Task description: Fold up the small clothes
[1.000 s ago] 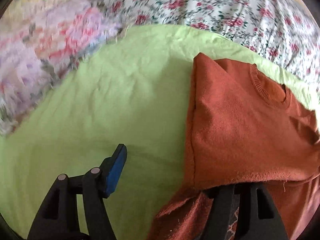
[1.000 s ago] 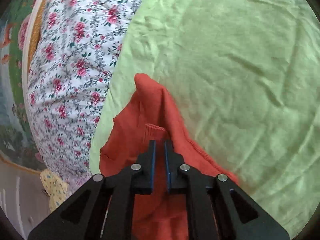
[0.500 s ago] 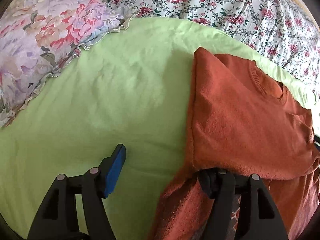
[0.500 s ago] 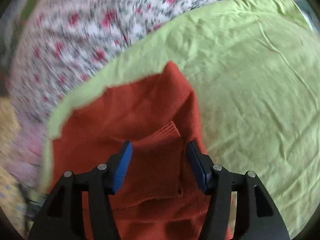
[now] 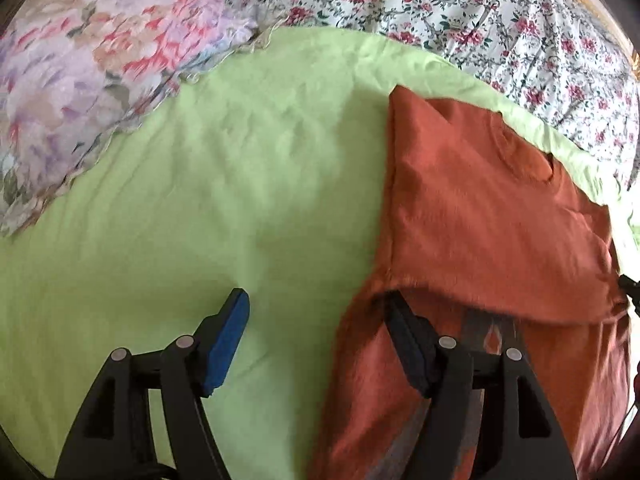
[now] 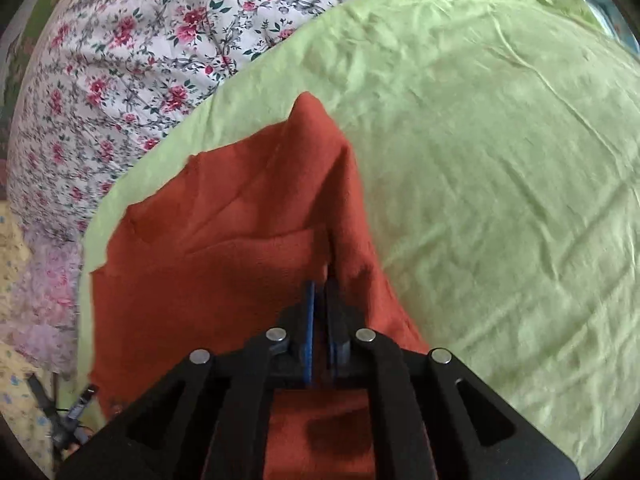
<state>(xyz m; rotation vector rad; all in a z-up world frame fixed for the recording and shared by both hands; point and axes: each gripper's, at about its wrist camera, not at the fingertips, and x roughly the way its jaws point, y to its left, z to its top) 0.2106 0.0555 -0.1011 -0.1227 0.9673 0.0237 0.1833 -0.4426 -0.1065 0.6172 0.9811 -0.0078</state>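
Note:
A rust-orange sweater [image 5: 480,208] lies partly folded on a light green sheet [image 5: 200,200], its neckline toward the far right. My left gripper [image 5: 318,320] is open at the sweater's near left edge. Its left pad hovers over bare sheet, and its right finger [image 5: 408,344] sits just under the edge of the folded-over flap. In the right wrist view my right gripper [image 6: 320,292] is shut on a fold of the sweater [image 6: 224,280], which rises to a peak ahead of the fingertips over the green sheet [image 6: 500,160].
A white bedspread with red flowers [image 5: 480,12] borders the sheet's far side and also shows at the left in the right wrist view [image 6: 140,60]. A pastel floral pillow [image 5: 88,64] lies at the far left. Yellow patterned cloth [image 6: 16,380] shows at the lower left.
The right gripper opened over the sweater's ribbed cuff, rolled, then shut again on a fold. The left gripper shifted slightly, and its right finger now shows from under the flap.

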